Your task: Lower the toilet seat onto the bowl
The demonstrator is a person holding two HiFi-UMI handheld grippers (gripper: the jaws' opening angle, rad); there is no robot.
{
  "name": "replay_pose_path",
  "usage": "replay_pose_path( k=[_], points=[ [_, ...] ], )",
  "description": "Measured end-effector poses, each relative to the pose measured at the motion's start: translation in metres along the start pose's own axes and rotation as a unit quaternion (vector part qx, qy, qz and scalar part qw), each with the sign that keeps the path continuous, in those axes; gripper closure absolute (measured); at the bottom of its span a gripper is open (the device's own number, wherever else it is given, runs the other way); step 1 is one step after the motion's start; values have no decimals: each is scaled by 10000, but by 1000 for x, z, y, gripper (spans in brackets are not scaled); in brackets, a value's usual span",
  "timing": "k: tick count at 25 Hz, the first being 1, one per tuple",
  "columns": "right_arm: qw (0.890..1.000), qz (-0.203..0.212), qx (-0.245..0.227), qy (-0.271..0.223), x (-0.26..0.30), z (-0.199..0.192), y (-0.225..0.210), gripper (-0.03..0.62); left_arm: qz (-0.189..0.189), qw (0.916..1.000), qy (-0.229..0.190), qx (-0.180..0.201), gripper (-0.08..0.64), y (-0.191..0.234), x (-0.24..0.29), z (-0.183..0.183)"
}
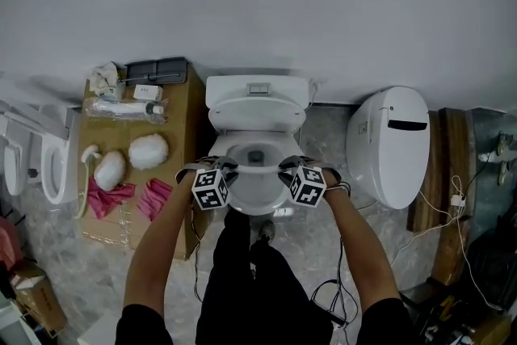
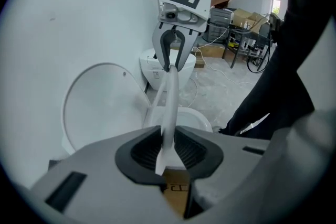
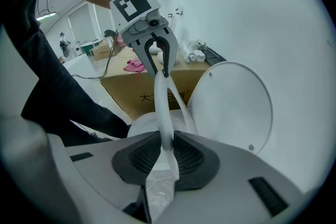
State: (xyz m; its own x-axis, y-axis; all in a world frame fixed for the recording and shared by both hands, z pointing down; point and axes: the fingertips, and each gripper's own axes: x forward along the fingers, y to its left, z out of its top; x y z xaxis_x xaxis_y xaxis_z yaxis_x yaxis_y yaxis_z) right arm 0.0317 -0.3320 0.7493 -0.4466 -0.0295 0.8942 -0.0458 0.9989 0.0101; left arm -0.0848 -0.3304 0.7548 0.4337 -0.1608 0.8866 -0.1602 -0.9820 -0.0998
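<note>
- The toilet seat (image 1: pixel 258 169) is partway down. It tilts between the upright lid (image 1: pixel 257 114) and the bowl (image 1: pixel 257 204), and its front arc hangs over the bowl's opening rather than lying on the rim.
- The left gripper (image 1: pixel 221 168) holds the seat's left side and the right gripper (image 1: pixel 289 167) holds its right side. The two face each other across the bowl.
- In the left gripper view, the seat (image 2: pixel 169 107) appears edge-on as a thin white strip running straight up the middle of the left gripper (image 2: pixel 167 150). The ribbed dark pads (image 2: pixel 144 150) close against it from both sides, with no clear gap on either face.
- Further along that strip, the right gripper (image 2: pixel 171 63) pinches the seat's far side. The lid (image 2: pixel 100 107) stands upright to the left, and the bowl (image 2: pixel 198 119) lies below and to the right.
- In the right gripper view, the seat (image 3: pixel 164 113) again passes between the jaws of the right gripper (image 3: pixel 167 152), and the pads (image 3: pixel 191 155) are clamped on its two faces.
- The left gripper (image 3: pixel 158 68) bites the far end of the seat. The lid (image 3: pixel 231 113) stands to the right of the strip.
- A cardboard box (image 1: pixel 182 117) stands beside the toilet, on the person's left.
</note>
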Motion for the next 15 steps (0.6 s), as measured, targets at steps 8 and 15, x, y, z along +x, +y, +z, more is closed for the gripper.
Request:
replay_pose_path(
  k=[8, 15],
  points=[
    [9993, 213, -299, 0, 26, -20, 60, 495, -90, 9985, 413, 359, 463, -62, 23, -19],
    [9986, 413, -330, 59, 59, -40, 107, 476, -430, 9980, 372, 285, 434, -112, 50, -40]
  ],
)
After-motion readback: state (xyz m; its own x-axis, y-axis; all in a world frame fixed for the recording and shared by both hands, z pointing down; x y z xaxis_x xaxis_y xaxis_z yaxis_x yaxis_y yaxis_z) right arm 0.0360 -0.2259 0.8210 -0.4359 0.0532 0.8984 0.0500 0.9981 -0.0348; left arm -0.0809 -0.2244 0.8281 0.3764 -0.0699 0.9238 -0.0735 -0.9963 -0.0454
